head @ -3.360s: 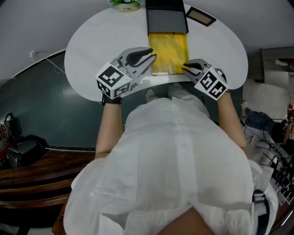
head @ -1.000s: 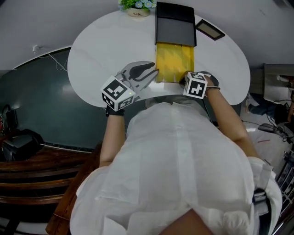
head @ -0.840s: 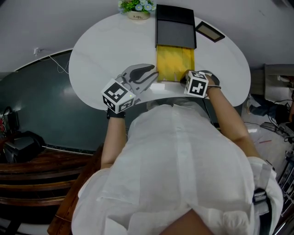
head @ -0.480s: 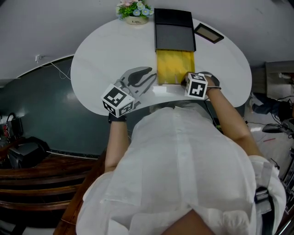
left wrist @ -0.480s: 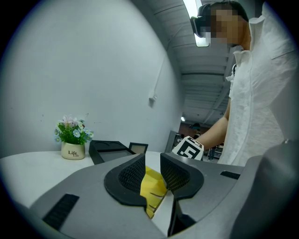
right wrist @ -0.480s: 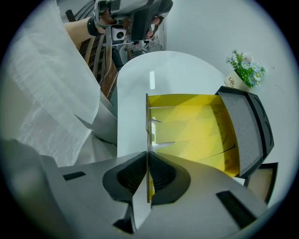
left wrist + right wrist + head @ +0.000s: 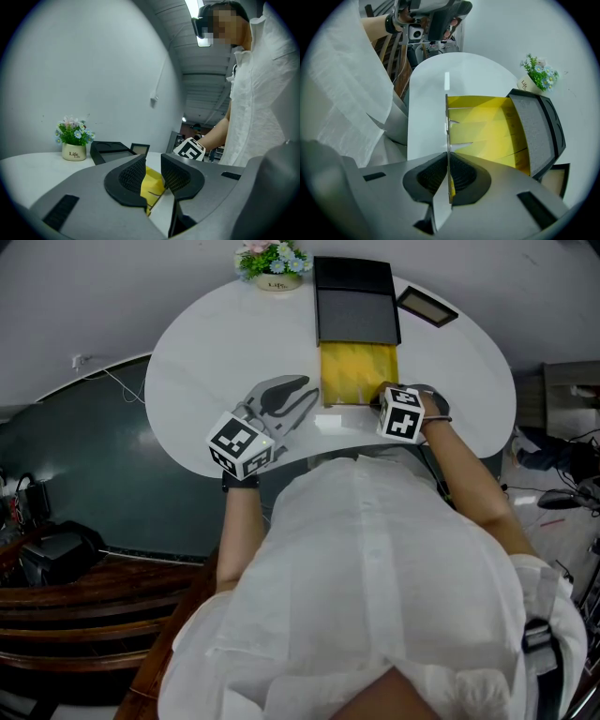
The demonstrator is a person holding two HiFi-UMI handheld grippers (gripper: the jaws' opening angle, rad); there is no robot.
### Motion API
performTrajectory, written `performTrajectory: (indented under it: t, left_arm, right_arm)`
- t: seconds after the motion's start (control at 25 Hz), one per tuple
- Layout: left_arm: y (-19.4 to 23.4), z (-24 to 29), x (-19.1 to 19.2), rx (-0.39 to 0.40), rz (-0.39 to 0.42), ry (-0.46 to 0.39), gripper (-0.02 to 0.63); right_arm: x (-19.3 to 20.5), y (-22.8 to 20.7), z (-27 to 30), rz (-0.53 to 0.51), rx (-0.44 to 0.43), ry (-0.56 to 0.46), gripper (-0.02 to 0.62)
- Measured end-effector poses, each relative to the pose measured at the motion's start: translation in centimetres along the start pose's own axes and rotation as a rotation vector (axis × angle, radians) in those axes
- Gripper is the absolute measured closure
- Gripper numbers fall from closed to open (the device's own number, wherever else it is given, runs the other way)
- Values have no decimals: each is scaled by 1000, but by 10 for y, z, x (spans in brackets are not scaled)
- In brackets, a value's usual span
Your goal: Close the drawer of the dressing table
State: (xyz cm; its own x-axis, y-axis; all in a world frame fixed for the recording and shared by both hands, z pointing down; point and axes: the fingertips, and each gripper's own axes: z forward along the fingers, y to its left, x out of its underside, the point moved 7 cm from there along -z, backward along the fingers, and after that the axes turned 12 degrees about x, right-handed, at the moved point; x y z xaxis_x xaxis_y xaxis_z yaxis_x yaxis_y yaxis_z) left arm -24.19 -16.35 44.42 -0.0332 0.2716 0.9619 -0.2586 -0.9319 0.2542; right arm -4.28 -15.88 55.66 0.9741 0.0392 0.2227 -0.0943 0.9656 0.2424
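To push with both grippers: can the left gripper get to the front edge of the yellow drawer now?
Probably yes. The left gripper hangs open just left of the yellow drawer, only bare table between them. The right gripper is shut on the front edge's right end; the rest looks free.

The left hand-held gripper (image 7: 309, 399) sits left of centre in the head view. It points almost level toward the upper right, jaws slightly apart and gripping nothing. The right hand-held gripper (image 7: 385, 404), just right of centre, points steeply down, its jaws clamped on the thin drawer front (image 7: 447, 129). The left forearm (image 7: 239, 521) and right forearm (image 7: 464, 484) are bare and reach up the frame.
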Motion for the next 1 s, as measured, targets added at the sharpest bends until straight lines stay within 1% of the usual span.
performTrajectory:
  t: [0.2, 0.44, 0.72, 0.84, 1.0]
  left_arm:
    - [-1, 1, 0, 1, -1, 4, 499]
    - [-2, 2, 2, -5, -4, 9, 499]
    - [-3, 3, 0, -13, -2, 7, 499]
    - [-2, 4, -1, -17, -2, 5, 499]
    - [-3, 6, 0, -19, -4, 7, 499]
  right_arm:
    - [3, -9, 1, 3, 38, 18, 574]
    - [3, -26, 5, 26, 136, 23, 572]
    - [0, -35, 5, 20, 173, 14, 571]
    - [0, -42, 4, 24, 210, 13, 528]
    - [3, -52, 4, 17, 244, 20, 423]
